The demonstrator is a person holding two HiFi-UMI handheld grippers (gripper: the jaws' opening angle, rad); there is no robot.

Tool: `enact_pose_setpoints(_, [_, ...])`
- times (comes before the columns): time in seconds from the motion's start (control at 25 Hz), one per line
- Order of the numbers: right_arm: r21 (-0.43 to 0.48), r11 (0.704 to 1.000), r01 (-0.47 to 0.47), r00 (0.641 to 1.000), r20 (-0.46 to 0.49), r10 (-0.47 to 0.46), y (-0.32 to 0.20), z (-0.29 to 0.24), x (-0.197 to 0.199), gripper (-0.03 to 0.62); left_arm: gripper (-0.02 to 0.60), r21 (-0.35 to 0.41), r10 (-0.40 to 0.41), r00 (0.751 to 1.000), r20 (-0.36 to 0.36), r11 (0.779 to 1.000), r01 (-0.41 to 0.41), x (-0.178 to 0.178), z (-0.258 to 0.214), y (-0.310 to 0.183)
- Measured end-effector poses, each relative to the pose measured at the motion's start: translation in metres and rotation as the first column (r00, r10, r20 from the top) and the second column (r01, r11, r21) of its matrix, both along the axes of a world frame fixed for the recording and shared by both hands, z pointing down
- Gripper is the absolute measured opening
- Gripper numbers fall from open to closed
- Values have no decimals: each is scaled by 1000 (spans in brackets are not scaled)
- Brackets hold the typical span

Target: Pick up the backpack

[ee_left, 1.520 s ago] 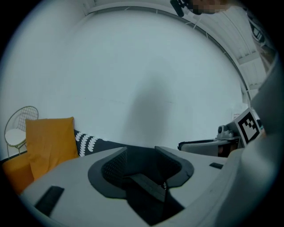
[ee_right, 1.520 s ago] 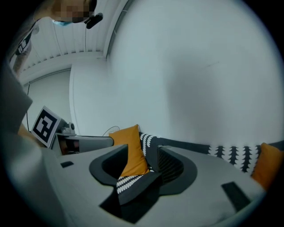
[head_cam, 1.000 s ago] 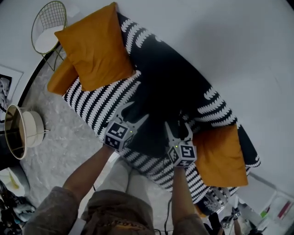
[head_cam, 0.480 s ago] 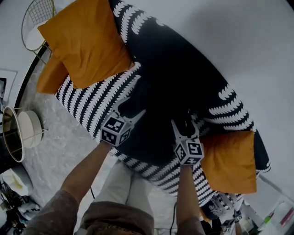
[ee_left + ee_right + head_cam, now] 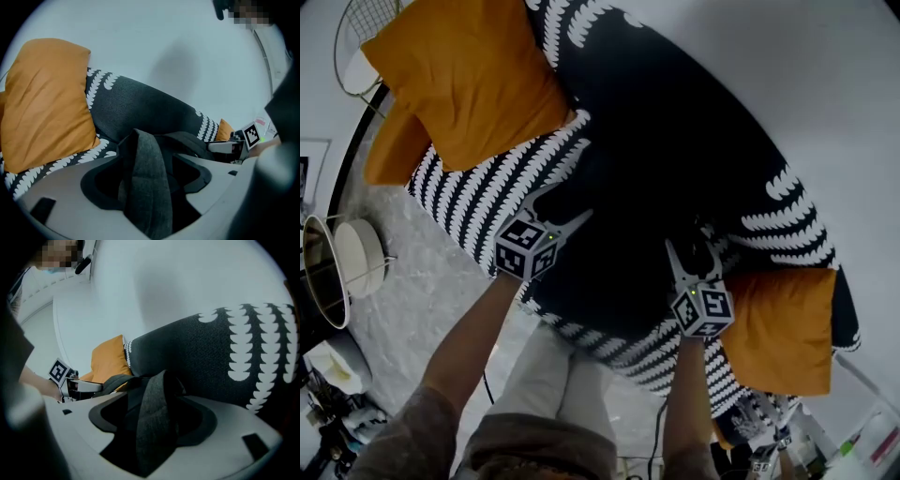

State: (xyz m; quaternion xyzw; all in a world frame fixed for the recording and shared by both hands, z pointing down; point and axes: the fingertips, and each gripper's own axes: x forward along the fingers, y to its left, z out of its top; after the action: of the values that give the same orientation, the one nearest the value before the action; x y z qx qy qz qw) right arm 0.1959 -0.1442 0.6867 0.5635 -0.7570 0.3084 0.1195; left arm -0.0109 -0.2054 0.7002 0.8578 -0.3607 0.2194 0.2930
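- The left claw (image 5: 154, 164) fills the bottom of its own view. Its jaws are wide apart and opening further. A grey strap (image 5: 143, 183) rises upright through the gap and the pads do not press on it, so this claw is released.
- The right claw (image 5: 152, 416) sits at the bottom of its own view, jaws also apart. A second strap (image 5: 154, 427) stands loose between them, so this claw is released too.
- The backpack (image 5: 187, 140) shows as a dark shape just behind the left claw's jaws, at the centre right of that view. It lies on the seat of a sofa (image 5: 487, 202). From the head view it is hard to tell apart from the dark seat.
- In the head view both claws sit near the middle of the frame, pointing up-frame into the dark seat. The person's arms (image 5: 469, 347) reach in from the bottom edge.
- The sofa has a black cover with rows of white marks. A large orange cushion (image 5: 469, 84) lies at the upper left and a smaller orange cushion (image 5: 787, 328) at the lower right.
- Progress, as a judgement: each claw is lined up around a strap. Closing on the straps and lifting are still left, and the backpack is not yet picked up.
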Motion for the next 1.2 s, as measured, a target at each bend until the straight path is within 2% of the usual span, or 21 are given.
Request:
enact_pose_setpoints(0.16, [-8, 1000, 18, 1000, 3, -18, -1, 2, 0, 319, 330, -36, 7, 1000, -2, 999, -7, -6, 9, -3])
enact_pose_setpoints(0.28, [-28, 999, 24, 999, 35, -23, 0, 5, -1, 319, 329, -79, 57, 998, -27, 995, -59, -1, 14, 3])
enact_pose_setpoints(0.48, [-62, 997, 54, 996, 80, -49, 0, 14, -8, 311, 327, -98, 145, 989, -41, 984, -148, 6, 20, 11])
enact_pose_setpoints(0.6, [-82, 996, 25, 996, 89, -18, 3, 25, -3, 297, 260, -111, 216, 974, -73, 968, -223, 14, 23, 22])
enact_pose_setpoints(0.68, [-93, 995, 28, 996, 85, -20, 4, 29, -3, 264, 226, -110, 273, 959, -79, 954, -280, 23, 20, 29])
enact_pose_setpoints(0.8, [-126, 988, 84, 996, 21, -82, 5, 32, -9, 256, 166, -105, 336, 939, -66, 934, -342, 31, 14, 36])
enact_pose_setpoints(0.88, [-166, 976, 137, 989, -29, -144, 8, 35, -12, 256, 166, -105, 364, 929, -60, 924, -368, 36, 10, 40])
enact_pose_setpoints(1.0, [-219, 956, 196, 977, -34, -209, 15, 39, -13, 256, 155, -103, 384, 921, -68, 916, -389, 43, 3, 44])
enact_pose_setpoints(1.12, [-222, 949, 222, 973, -19, -232, 14, 32, -10, 158, 104, -95, 371, 923, -99, 920, -380, 48, -2, 42])
enact_pose_setpoints(1.2, [-218, 942, 255, 965, -9, -263, 16, 28, -16, 116, 100, -94, 375, 919, -123, 917, -387, 52, -4, 43])
